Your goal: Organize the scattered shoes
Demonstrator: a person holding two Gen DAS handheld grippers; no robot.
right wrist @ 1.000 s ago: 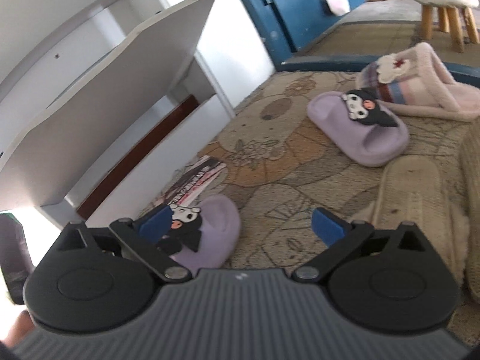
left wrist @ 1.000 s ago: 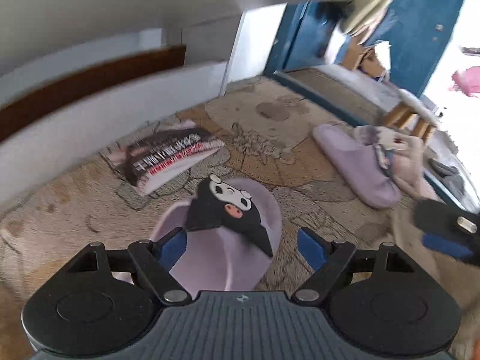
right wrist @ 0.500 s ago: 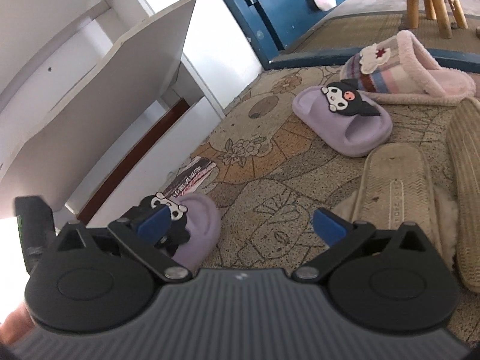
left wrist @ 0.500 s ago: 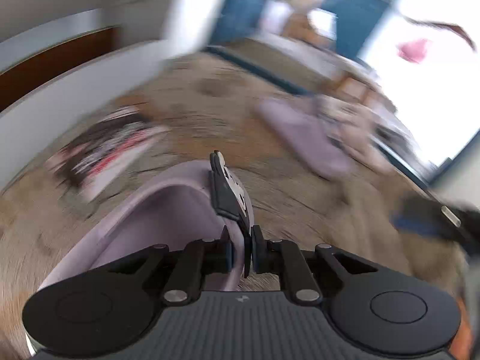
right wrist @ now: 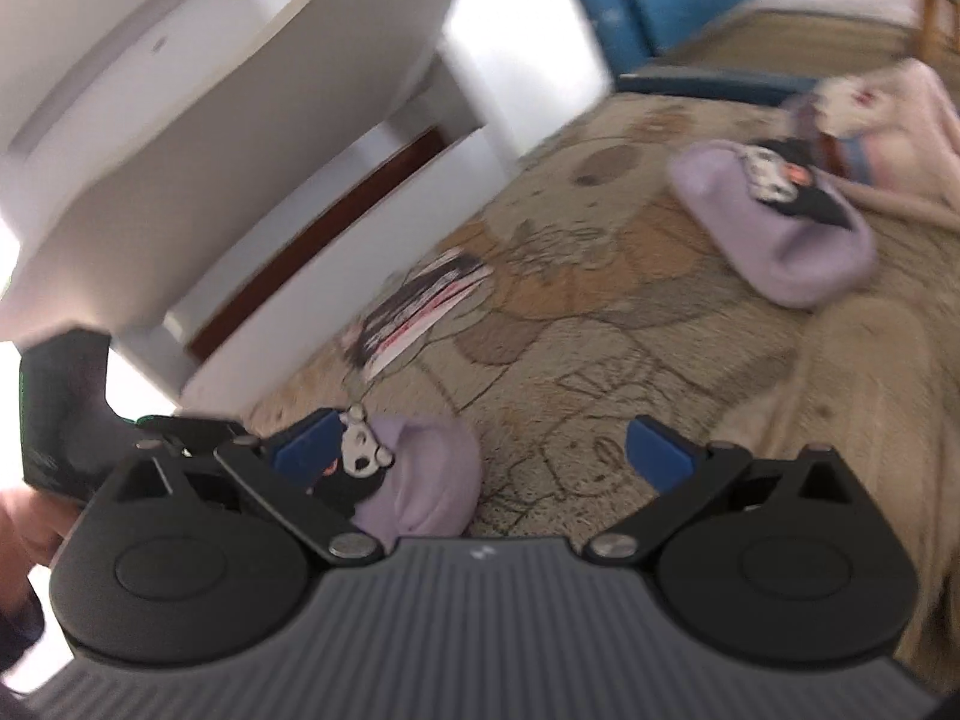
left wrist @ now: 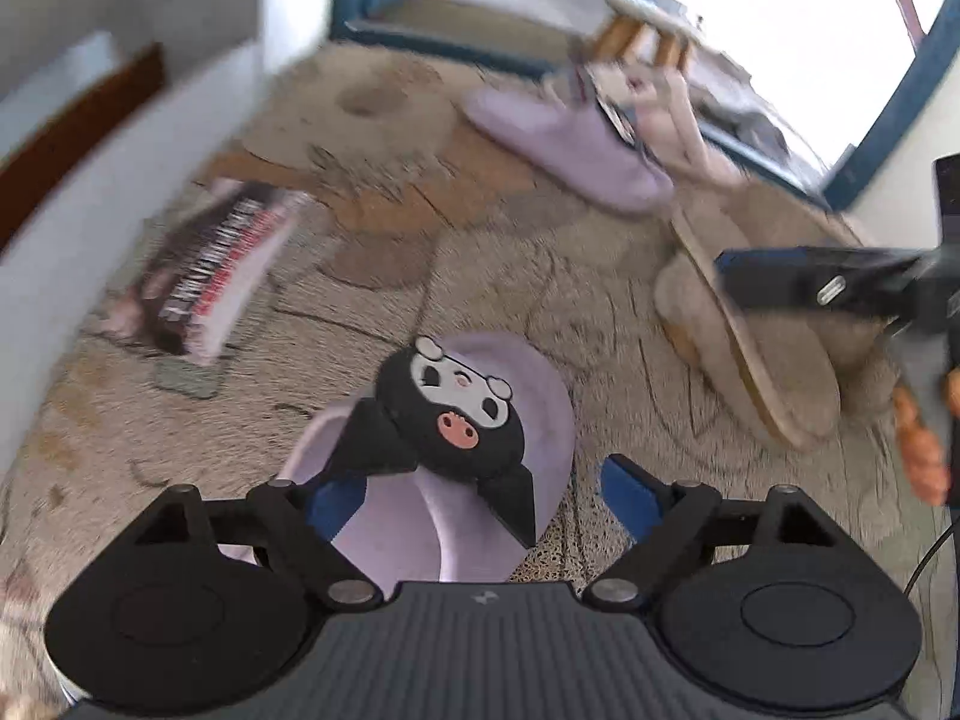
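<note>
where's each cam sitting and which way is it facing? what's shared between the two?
Left wrist: on the left gripper, angled down at the near purple slipper on the carpet; its jaws have just been opening and straddle the slipper; right gripper at right.
Right wrist: on the right gripper, open, facing the white shelf.
Shared: near slipper, far purple slipper, magazine.

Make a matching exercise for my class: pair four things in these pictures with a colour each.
Things:
1. near slipper
2. stool legs
3. gripper pads
4. shelf unit

Colours:
A. white
B. blue
C. purple
D. wooden brown

Pairs: 1-C, 2-D, 3-B, 4-A
</note>
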